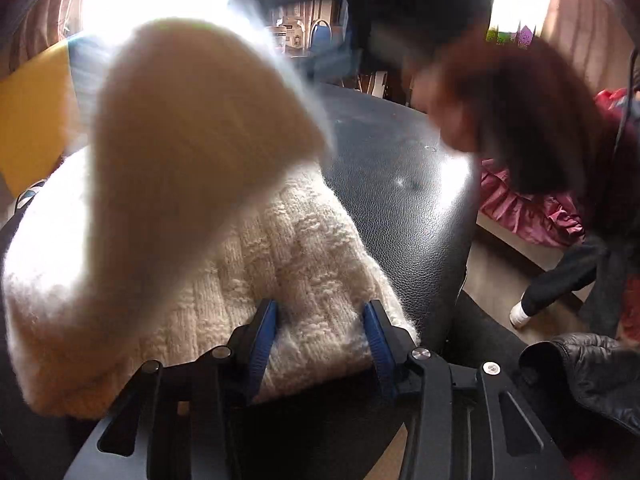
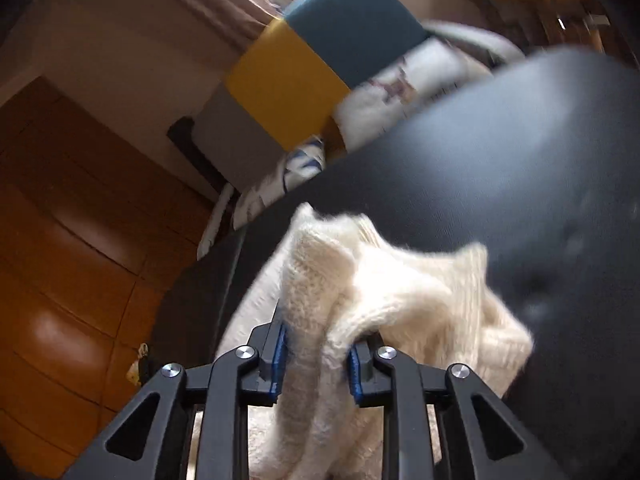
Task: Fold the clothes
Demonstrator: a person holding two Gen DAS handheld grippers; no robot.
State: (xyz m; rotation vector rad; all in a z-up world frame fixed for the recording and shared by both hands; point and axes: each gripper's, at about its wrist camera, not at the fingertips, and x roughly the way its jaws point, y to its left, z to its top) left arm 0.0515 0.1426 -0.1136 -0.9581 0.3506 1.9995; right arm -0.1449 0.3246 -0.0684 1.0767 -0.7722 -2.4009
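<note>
I see the black desk point(image 1: 404, 208) filling both views, its far edge cut off. On it lies the cream knitted sweater point(image 1: 280, 264); 1 raised fold is blurred and hides the left part of the desk. My left claw point(image 1: 320, 340) stands wide open, its 2 blue pads at each side of the knit, not pressing. My right claw point(image 2: 316, 354) is closed on a bunched part of the sweater point(image 2: 384, 292).

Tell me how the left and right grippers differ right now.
The right gripper is clamped on a bunch of the cream sweater; the left gripper stands wide open, gripping nothing. The right lifts knit; the left hangs over flat knit on the black table. Both have blue pads.
</note>
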